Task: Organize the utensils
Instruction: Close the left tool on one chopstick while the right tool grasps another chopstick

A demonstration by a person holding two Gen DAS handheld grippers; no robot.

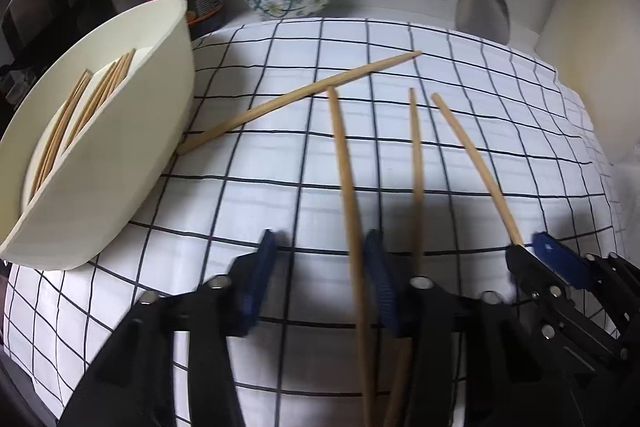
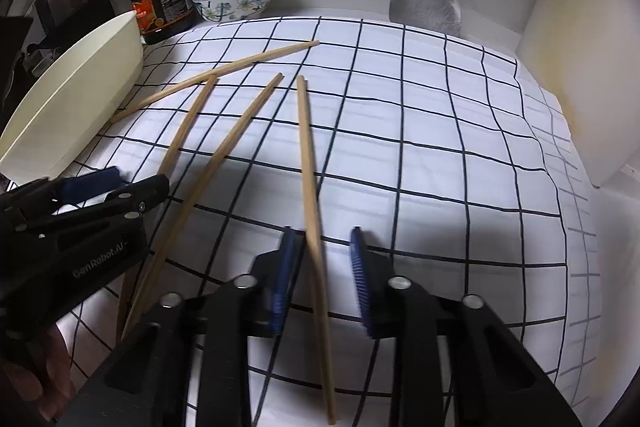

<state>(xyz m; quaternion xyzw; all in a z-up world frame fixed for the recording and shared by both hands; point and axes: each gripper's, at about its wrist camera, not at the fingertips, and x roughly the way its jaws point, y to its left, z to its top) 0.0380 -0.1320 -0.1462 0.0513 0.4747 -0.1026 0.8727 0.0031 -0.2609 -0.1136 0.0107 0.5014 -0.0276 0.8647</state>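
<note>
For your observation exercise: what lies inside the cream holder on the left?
Inside the cream holder, wooden chopsticks lie in two divided compartments. Its near wall covers their lower ends and the floor, so a count isn't possible.

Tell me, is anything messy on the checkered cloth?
Yes. Four chopsticks lie scattered and fanned out on the checkered cloth, one slanting against the white holder, while the others sit together inside that holder.

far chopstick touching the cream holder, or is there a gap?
Touching. In the left wrist view the near end of the far chopstick butts against the base of the cream holder, with no cloth showing between them.
</note>
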